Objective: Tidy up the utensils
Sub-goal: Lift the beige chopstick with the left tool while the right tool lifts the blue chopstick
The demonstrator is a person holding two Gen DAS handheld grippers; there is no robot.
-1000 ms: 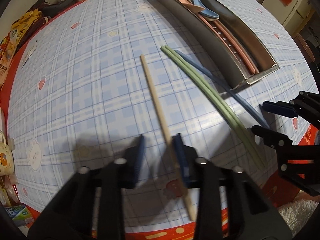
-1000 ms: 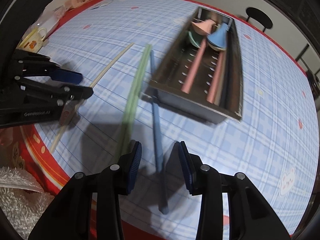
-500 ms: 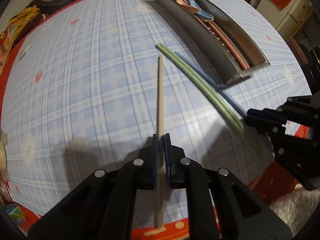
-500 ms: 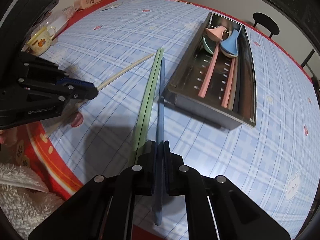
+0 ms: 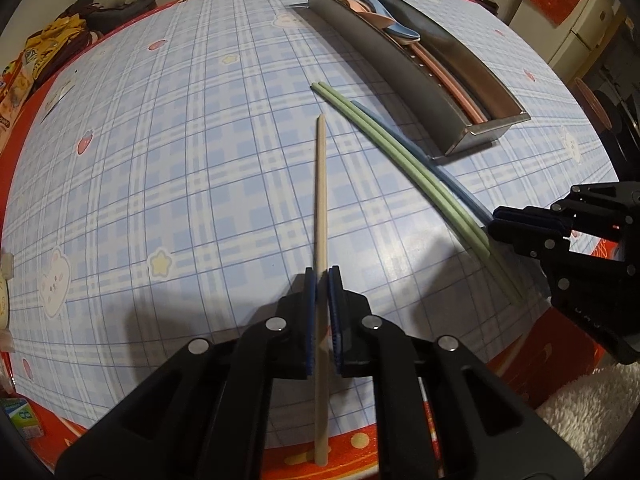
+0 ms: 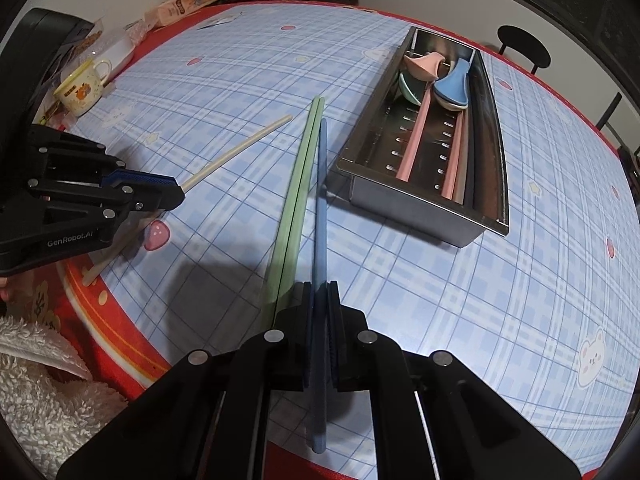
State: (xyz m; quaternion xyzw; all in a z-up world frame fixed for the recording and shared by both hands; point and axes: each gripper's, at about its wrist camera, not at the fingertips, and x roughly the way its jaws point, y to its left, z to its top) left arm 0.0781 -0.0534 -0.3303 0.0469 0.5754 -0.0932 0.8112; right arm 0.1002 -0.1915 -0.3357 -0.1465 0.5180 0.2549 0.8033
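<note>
My left gripper [image 5: 321,276] is shut on a beige chopstick [image 5: 321,184], lifted a little off the table; it also shows in the right wrist view [image 6: 236,152]. My right gripper [image 6: 320,292] is shut on a blue chopstick [image 6: 320,208], which points toward the steel tray [image 6: 416,208]. A pair of green chopsticks [image 6: 298,184] lies on the tablecloth just left of the blue one. The tray holds pink, blue and green spoons [image 6: 452,84] and pink chopsticks [image 6: 412,148]. In the left wrist view the right gripper [image 5: 500,220] is at the right, by the green pair [image 5: 404,160].
The table has a blue plaid cloth [image 6: 520,280] with a red border. A yellow mug [image 6: 80,88] and snack packets [image 6: 192,0] stand at the far left edge. A white fluffy cloth [image 6: 40,400] lies below the near edge. A chair [image 6: 520,48] stands beyond the tray.
Both grippers closed: the left on the beige chopstick, the right on the blue one. Both chopsticks have since been raised and turned slightly; the green pair has stayed put.
</note>
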